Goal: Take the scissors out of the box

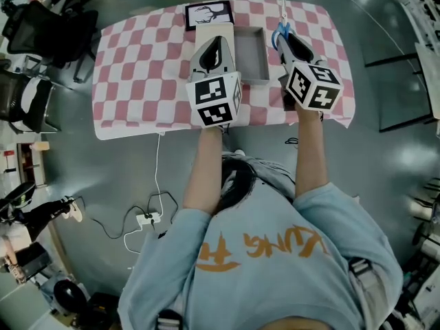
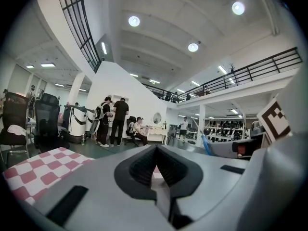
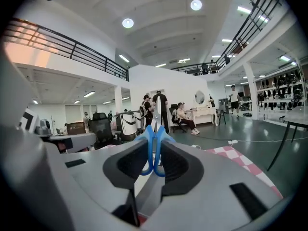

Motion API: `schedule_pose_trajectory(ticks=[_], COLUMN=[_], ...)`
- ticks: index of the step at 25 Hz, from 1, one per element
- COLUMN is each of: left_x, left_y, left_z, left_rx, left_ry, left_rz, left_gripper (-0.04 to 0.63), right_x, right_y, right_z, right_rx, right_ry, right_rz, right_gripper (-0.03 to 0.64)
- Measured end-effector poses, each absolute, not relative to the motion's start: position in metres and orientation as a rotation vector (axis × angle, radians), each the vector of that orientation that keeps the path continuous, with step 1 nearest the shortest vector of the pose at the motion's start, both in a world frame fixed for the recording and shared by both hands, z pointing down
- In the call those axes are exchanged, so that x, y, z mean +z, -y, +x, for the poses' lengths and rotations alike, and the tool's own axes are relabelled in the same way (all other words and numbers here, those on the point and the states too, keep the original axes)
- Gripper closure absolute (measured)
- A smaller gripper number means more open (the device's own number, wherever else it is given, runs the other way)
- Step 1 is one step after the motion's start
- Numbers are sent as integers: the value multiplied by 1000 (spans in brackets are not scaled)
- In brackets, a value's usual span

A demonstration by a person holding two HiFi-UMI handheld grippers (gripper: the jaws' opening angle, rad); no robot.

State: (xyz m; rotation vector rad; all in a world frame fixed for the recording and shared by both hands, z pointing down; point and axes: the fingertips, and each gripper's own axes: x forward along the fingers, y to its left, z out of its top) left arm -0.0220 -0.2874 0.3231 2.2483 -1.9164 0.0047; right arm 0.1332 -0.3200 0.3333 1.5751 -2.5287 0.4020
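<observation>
Above desk [image 1: 137,81], right of box [image 1: 251,55]: scissors [image 3: 154,131] already clear of box, blue handles pinched in right hand-held gripper [image 3: 155,148], blades pointing away. Hold grip firm and level; move well off box rim before lowering. Left hand-held gripper [image 2: 155,150] closed, empty, just left of box.

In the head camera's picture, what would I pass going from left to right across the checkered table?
First the left gripper, then the grey box, then the right gripper holding the blue scissors.

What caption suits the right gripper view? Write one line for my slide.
Right gripper clamps blue-handled scissors by their handles, blades pointing straight ahead.
</observation>
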Motion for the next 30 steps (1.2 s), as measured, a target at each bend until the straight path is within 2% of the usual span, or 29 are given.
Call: schedule_pose_trajectory(ticks=[10,30], left_x=[283,281], left_y=[282,290], left_z=[-23,-6], left_rx=[-66,-65], left_ry=[1965,1941], left_rz=[2287,2312], left_gripper=[578,578], right_x=[300,293], right_y=[315,319], right_z=[149,179], right_rx=[332,251], right_ry=[2587,2522], right_rz=[1675,1743], right_gripper=[532,531])
